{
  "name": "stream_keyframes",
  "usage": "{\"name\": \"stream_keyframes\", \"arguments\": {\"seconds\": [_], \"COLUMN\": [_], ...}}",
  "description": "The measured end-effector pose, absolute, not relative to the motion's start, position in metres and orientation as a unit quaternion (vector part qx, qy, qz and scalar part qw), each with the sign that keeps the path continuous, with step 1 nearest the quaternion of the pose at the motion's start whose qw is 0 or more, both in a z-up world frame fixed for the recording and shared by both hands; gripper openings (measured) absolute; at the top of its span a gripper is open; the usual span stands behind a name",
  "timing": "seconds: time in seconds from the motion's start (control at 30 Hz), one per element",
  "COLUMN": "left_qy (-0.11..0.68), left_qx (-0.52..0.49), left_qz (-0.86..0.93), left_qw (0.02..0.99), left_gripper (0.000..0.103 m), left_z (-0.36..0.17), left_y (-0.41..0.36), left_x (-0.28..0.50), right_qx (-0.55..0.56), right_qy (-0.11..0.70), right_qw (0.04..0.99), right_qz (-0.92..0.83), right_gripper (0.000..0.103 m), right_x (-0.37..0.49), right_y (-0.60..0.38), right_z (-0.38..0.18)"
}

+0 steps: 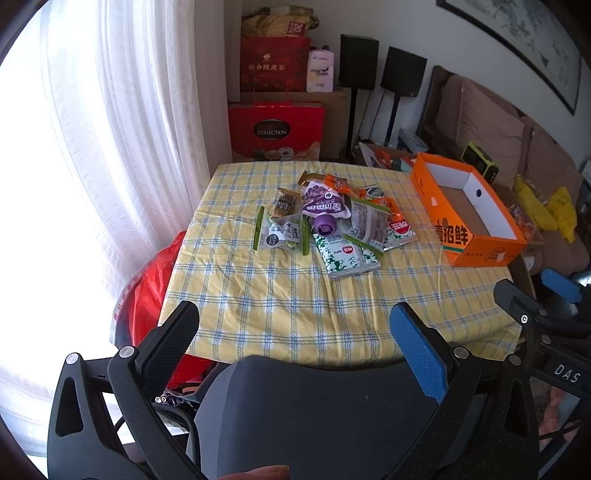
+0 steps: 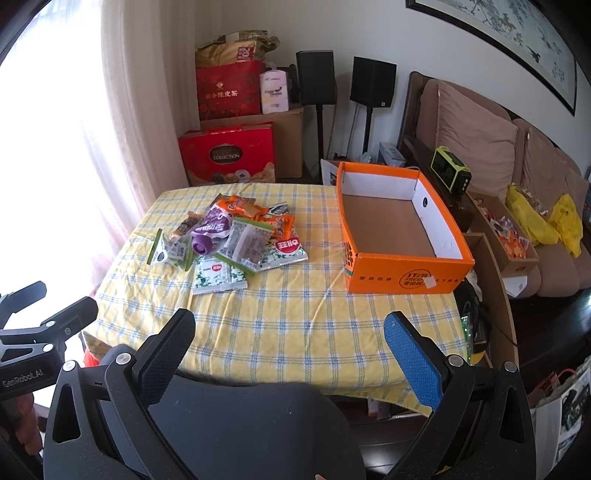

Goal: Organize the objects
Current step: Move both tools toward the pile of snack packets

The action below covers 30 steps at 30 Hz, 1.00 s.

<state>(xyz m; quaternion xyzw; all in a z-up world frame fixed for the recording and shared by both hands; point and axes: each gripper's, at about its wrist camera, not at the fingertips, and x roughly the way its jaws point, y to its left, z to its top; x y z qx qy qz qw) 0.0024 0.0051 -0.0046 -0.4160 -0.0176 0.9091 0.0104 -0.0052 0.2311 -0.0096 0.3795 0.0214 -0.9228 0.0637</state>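
A bright window with sheer white curtains (image 1: 122, 147) lies left of the claw. Straight ahead, a table under a yellow checked cloth (image 2: 295, 325). Beyond it, two black speakers on stands (image 2: 373, 81) against a white wall. To the right, a brown sofa (image 2: 480, 136) beneath a framed ink painting (image 2: 517, 33).

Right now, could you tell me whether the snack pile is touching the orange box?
Apart. The right wrist view shows a strip of bare checked tablecloth between the snack pile and the orange box.
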Motion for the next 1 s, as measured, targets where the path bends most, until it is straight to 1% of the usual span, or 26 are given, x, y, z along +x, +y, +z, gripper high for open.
{"name": "stream_keyframes", "arguments": {"seconds": [0.57, 1.0], "left_qy": [-0.014, -0.032], "left_qx": [-0.419, -0.41], "left_qz": [0.908, 0.912], "left_qw": [0.01, -0.003], "left_gripper": [0.103, 0.103], "left_z": [-0.016, -0.027], "left_y": [-0.001, -0.025], "left_x": [-0.018, -0.052], "right_qx": [0.381, 0.382], "right_qy": [0.021, 0.033], "right_qw": [0.067, 0.101], "right_qz": [-0.922, -0.918], "right_gripper": [0.103, 0.103], "right_x": [-0.014, -0.041], "right_y": [0.232, 0.222], "right_z": [-0.015, -0.027]}}
